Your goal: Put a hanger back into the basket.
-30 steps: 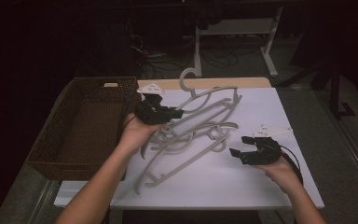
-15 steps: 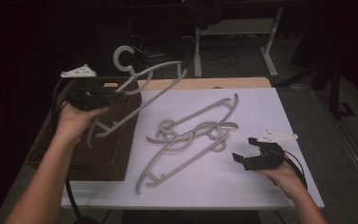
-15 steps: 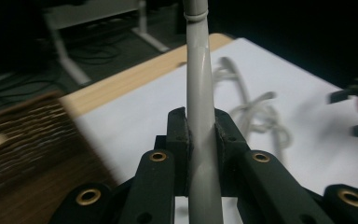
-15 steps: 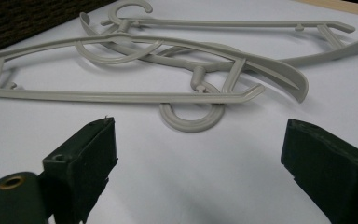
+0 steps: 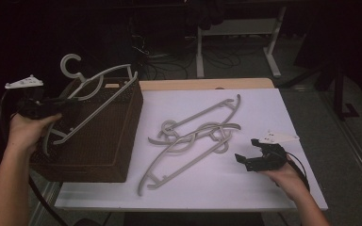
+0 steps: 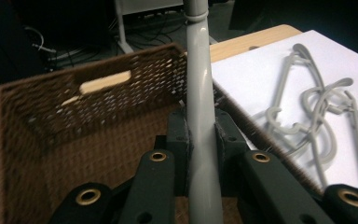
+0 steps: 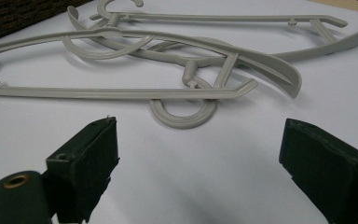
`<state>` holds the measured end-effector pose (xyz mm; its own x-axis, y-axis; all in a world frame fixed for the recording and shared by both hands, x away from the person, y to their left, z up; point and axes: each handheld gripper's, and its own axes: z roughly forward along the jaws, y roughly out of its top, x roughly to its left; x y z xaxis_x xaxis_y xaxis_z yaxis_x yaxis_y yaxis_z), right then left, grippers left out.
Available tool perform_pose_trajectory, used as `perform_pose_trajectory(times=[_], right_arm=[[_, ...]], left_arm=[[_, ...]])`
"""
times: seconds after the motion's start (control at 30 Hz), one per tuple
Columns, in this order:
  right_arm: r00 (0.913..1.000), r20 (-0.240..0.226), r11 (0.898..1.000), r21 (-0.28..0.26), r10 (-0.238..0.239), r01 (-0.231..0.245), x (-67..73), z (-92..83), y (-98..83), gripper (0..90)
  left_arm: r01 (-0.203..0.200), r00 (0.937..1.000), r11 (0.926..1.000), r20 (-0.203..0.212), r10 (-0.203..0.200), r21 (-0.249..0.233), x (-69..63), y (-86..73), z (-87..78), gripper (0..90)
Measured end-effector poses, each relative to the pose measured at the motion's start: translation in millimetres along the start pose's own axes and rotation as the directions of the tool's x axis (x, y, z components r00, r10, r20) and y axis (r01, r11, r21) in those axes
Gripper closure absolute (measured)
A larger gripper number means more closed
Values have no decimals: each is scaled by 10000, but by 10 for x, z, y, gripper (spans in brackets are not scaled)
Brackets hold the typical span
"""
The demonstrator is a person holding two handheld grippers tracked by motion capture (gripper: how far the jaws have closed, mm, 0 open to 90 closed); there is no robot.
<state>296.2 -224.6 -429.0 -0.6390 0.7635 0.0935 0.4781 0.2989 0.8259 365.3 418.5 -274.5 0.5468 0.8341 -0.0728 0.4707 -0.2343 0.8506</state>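
With our left claw (image 5: 52, 109) we pinch a grey plastic hanger (image 5: 94, 96) by its bar, holding it just above the open brown wicker basket (image 5: 99, 155) so it can drop in. Right of the basket, two more hangers (image 5: 193, 136) lie tangled on the white counter (image 5: 264, 188). Our right claw (image 5: 245, 160), its jaws having just spread with nothing between them, hovers beside that tangle, likely ready for the next pick.

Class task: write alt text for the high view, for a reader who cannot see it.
The left gripper holds a grey hanger over a brown wicker basket at the table's left. More grey hangers lie tangled on the white tabletop, and the right gripper rests open beside them.
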Motion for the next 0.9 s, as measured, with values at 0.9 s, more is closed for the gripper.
perform_pose_trajectory(times=[0.9], right_arm=[[9998, 87, 9998, 113, -178, 177, 3, 31, -5, 114]], left_arm=[[1484, 9862, 9649, -1054, -1279, 2168, 419, -642, 557, 601]])
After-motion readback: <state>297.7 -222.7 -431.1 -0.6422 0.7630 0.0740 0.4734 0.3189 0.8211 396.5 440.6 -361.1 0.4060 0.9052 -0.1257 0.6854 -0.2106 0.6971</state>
